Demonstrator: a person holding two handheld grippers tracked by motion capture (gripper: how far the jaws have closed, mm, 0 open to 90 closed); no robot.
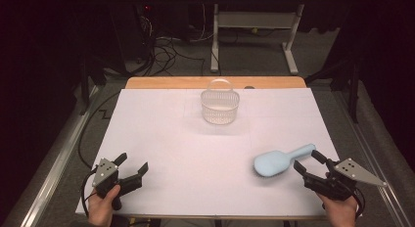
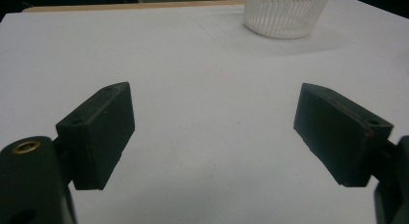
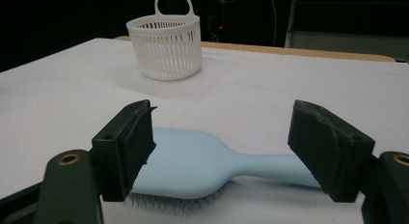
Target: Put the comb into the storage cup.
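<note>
Item: pale blue hairbrush, lying bristles-down on the white-covered bench, near its right front corner, handle pointing away and to the right. Beside it, just off the handle end, the right tongs stand released, jaws spread wide; in the right gripper view the brush lies crosswise between and beyond the two jaws, not yet touched. Left tongs: released as well, jaws wide apart over bare bench at the left front, holding nothing. Also on the bench: a white slatted basket with a loop handle, upright toward the far edge, well apart from the brush. Step in hand, by my reading: taking up the brush with the right tongs. To do it well, I would bring the jaws forward and down to straddle the narrow handle close to where it widens into the head, square them to the handle so it does not twist out, and close firmly before lifting; the smooth, rounded handle looks liable to slip. Markings: no brand, label or writing legible on brush, basket or tongs.
</note>
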